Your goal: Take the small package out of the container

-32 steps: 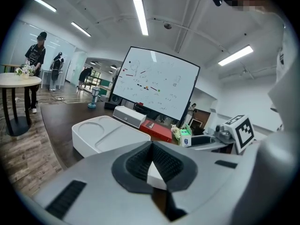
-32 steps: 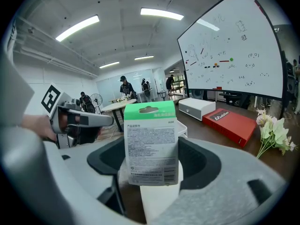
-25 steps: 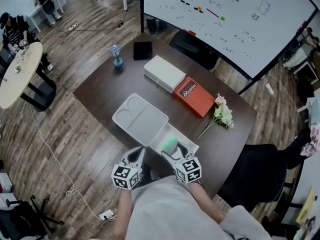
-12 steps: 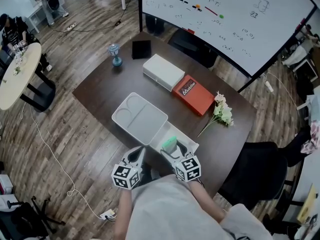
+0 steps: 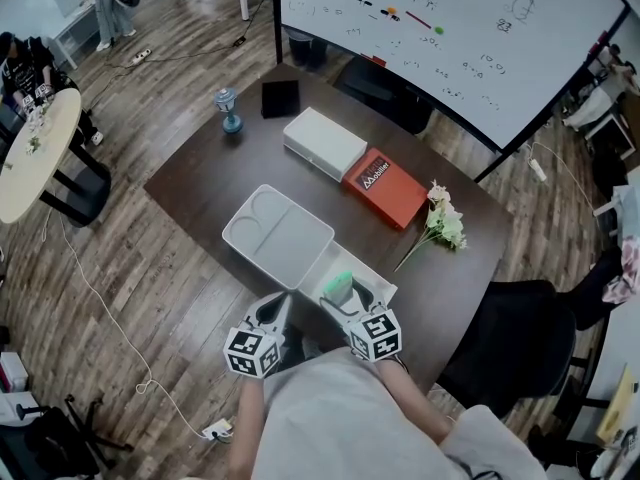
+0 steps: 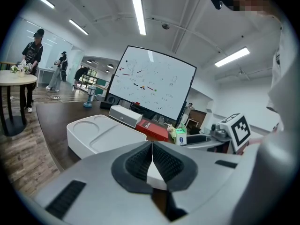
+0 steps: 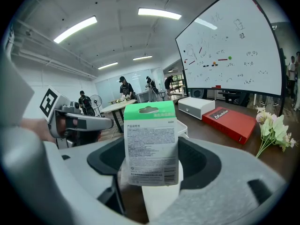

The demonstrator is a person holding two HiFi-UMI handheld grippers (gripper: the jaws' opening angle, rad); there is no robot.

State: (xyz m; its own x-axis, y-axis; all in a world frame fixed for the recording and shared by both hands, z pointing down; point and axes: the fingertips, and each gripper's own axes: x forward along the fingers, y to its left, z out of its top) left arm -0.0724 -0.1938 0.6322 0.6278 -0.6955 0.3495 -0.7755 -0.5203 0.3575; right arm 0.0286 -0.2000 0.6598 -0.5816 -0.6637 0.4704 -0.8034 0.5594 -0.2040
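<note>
My right gripper (image 5: 345,303) is shut on the small package (image 5: 341,286), a white card pack with a green top. In the right gripper view the package (image 7: 151,142) stands upright between the pads, its printed back facing the camera. It hangs over the open white container (image 5: 378,288) at the table's near edge. The container's lid (image 5: 278,236) lies flipped open to the left. My left gripper (image 5: 275,313) is shut and empty, just left of the container; its pads (image 6: 161,163) meet in a line. From there the package (image 6: 179,136) shows to the right.
Farther back on the dark table (image 5: 200,183) lie a white box (image 5: 324,143), a red box (image 5: 385,188), a bunch of flowers (image 5: 440,223), a blue ornament (image 5: 229,110) and a black square (image 5: 280,98). A whiteboard (image 5: 450,28) stands behind, a black chair (image 5: 510,353) at right.
The head view has drifted slightly; neither gripper nor the package has visibly moved.
</note>
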